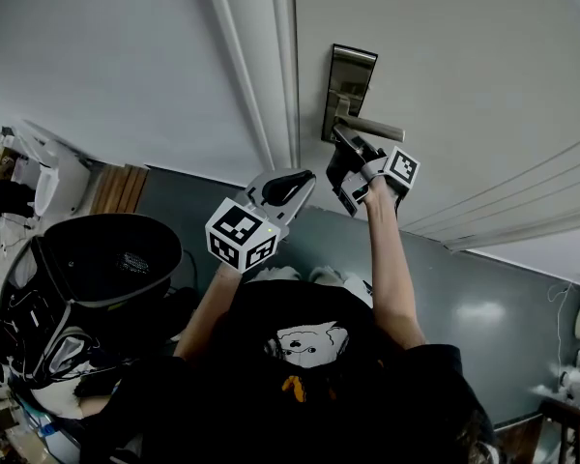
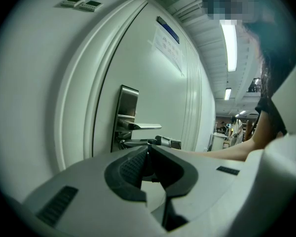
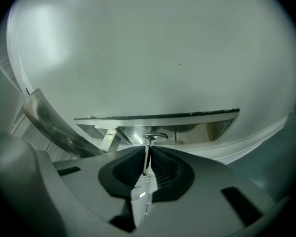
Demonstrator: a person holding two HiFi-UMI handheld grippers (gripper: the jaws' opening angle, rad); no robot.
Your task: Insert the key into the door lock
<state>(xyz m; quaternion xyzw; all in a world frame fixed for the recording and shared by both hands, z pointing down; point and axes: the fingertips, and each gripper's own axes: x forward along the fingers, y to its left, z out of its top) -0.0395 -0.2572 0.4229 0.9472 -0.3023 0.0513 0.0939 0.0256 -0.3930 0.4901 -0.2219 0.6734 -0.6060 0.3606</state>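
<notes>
The right gripper jaws clamp the thin, stiff key by its head, with the keyhole just ahead. The left gripper jaws are closed, empty.

The key is a thin silver blade seen edge-on, pinched upright between the closed pads of the right tongs, with its wider, pale end hanging behind them. Its tip meets the round keyhole; how far it goes in cannot be told. The door lock is a tall, brushed-metal plate fixed near the edge of a white door. A straight metal lever handle juts sideways from the plate, and the keyhole sits on the plate just beyond that handle.
</notes>
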